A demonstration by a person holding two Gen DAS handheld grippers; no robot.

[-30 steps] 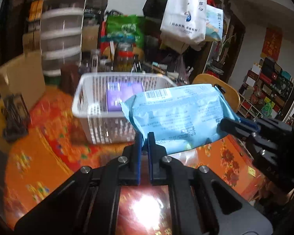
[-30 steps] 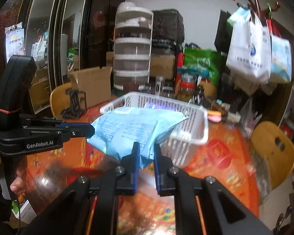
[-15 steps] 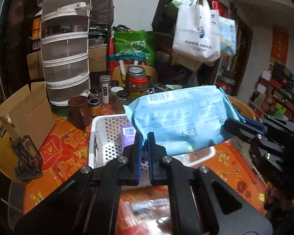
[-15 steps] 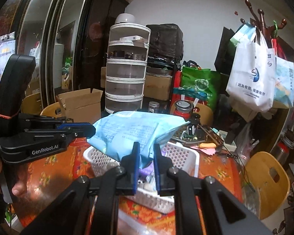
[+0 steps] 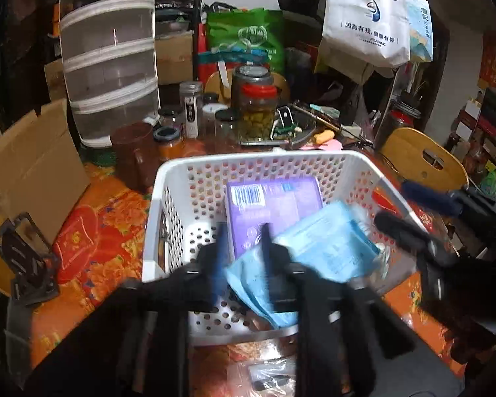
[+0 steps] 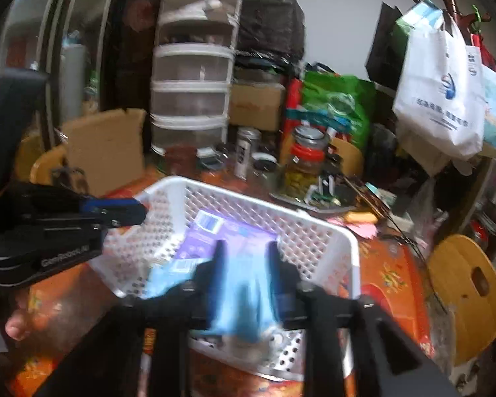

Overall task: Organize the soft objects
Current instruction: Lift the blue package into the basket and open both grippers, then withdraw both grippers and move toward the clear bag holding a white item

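Note:
A light blue soft pack [image 5: 317,251] lies tilted in the white perforated basket [image 5: 168,178], partly over a purple pack [image 5: 274,205]. My left gripper [image 5: 241,235] is open, its fingers spread above the pack's left end. My right gripper [image 6: 244,251] is open too, over the blue pack [image 6: 244,301] in the basket [image 6: 347,248]. The purple pack [image 6: 211,235] lies behind it. Each gripper shows in the other's view: the right one [image 5: 413,211], the left one [image 6: 122,208]. Both views are blurred.
Jars [image 5: 258,106], a brown cup [image 5: 132,155], a stacked drawer tower [image 5: 109,53] and a cardboard box [image 5: 33,168] crowd the table behind and left of the basket. Wooden chairs [image 6: 469,284] stand at the right. Bags [image 5: 363,16] hang behind.
Both grippers carried the blue pack forward and down over the basket, then opened. The pack dropped into the basket onto the purple pack.

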